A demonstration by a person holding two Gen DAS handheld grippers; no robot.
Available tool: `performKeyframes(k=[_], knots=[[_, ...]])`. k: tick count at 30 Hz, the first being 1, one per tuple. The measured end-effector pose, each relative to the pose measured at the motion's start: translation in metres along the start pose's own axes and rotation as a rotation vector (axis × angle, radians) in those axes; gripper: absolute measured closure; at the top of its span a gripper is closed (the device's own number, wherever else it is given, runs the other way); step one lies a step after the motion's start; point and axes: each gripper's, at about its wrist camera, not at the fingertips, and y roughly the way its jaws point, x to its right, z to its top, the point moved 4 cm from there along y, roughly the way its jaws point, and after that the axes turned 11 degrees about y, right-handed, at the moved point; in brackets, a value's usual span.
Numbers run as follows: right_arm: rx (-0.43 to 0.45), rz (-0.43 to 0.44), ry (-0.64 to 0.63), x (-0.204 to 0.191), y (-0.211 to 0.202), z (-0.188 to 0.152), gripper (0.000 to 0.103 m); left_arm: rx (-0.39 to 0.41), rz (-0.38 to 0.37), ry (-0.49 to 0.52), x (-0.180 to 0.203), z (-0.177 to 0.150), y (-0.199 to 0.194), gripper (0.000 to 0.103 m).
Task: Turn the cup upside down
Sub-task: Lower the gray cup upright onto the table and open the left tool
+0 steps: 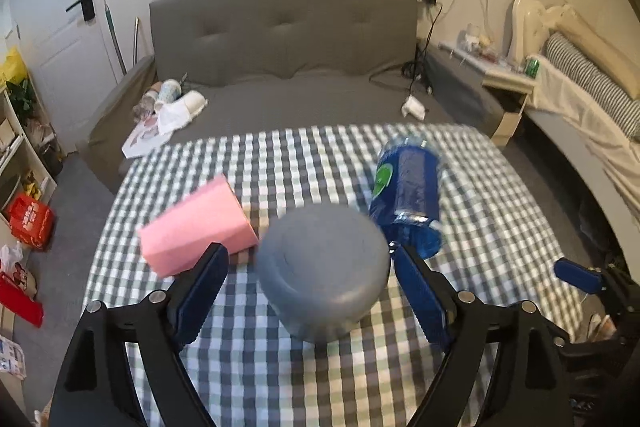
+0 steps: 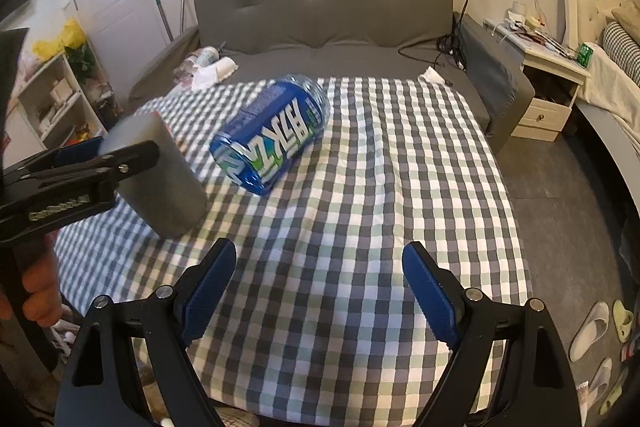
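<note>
Left gripper [image 1: 310,259] wide around grey cup [image 1: 323,269], bottom-up on checked cloth [image 1: 320,367]; right gripper [image 2: 318,263] wide, empty. Risk: withdrawing fingers clip cup, toppling it toward bottle [image 1: 408,193].

1. The cup [image 1: 322,273] stands on the table [image 1: 500,227], base uppermost, between the fingers of the left gripper [image 1: 308,281].
2. The block [image 1: 196,229] lies on the table ahead and left of the left gripper, just beside the cup.
3. The bottle [image 1: 408,197] lies on its side on the table ahead and right of the left gripper, near the cup.
4. From the right gripper [image 2: 318,289], the cup [image 2: 164,179] and the left gripper [image 2: 120,153] are ahead to the left; the bottle [image 2: 272,137] is ahead, beyond them.
5. The sofa [image 2: 320,11] stands behind the table [image 2: 400,187], ahead of both grippers.
6. The nightstand [image 2: 550,83] stands far right of the right gripper.
</note>
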Motion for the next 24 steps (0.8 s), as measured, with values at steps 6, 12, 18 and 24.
performKeyframes(k=[6, 12, 18, 24], knots=[[0.076, 0.036, -0.005, -0.01, -0.026, -0.001, 0.017, 0.125, 0.038, -0.035, -0.025, -0.013, -0.052, 0.011], [0.156, 0.064, -0.037, -0.033, -0.054, -0.01, 0.017, 0.179, 0.052, -0.048, -0.036, -0.04, -0.079, 0.01], [0.21, 0.073, -0.093, -0.055, -0.077, -0.03, 0.017, 0.193, 0.06, -0.026, -0.033, -0.065, -0.093, 0.01], [0.213, 0.078, -0.112, -0.066, -0.082, -0.045, 0.011, 0.199, 0.082, -0.071, -0.042, -0.08, -0.103, 0.001]])
